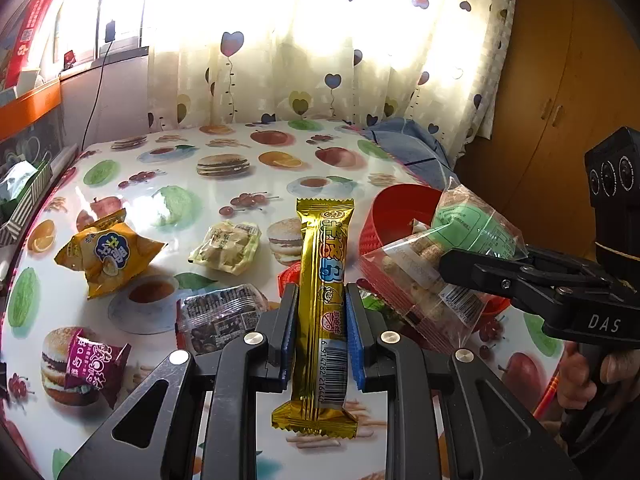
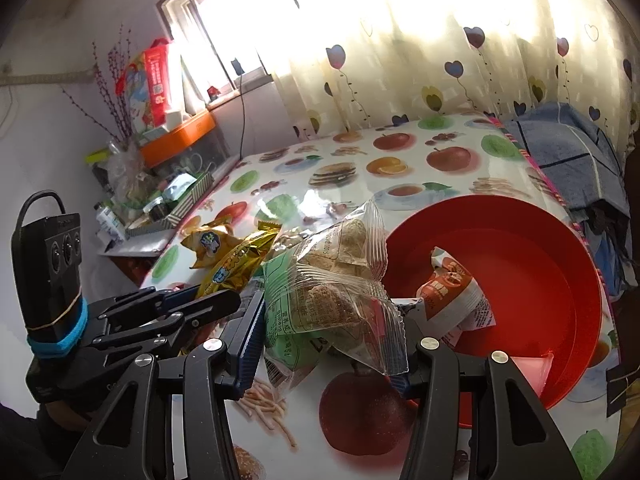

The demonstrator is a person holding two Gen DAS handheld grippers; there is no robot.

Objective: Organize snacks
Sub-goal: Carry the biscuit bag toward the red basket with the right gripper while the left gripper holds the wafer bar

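Note:
My left gripper (image 1: 322,312) is shut on a long gold snack bar (image 1: 324,272), held upright above the table. My right gripper (image 2: 326,320) is shut on a clear green-labelled packet of puffed snacks (image 2: 332,292), lifted just left of the red bowl (image 2: 540,264); the left wrist view shows this packet (image 1: 440,256) in front of the bowl (image 1: 394,216). An orange-and-white packet (image 2: 452,292) lies inside the bowl. Loose on the fruit-print tablecloth (image 1: 240,152) lie a yellow chip bag (image 1: 108,256), a pale cracker packet (image 1: 226,250), a dark clear packet (image 1: 220,316) and a magenta packet (image 1: 94,362).
A blue checked cloth (image 2: 568,160) hangs over the table's far right corner. A striped box (image 2: 188,200) and cluttered shelf with an orange tray (image 2: 180,140) stand at the left. A curtain (image 1: 320,40) backs the table; a wooden cabinet (image 1: 560,100) is at the right.

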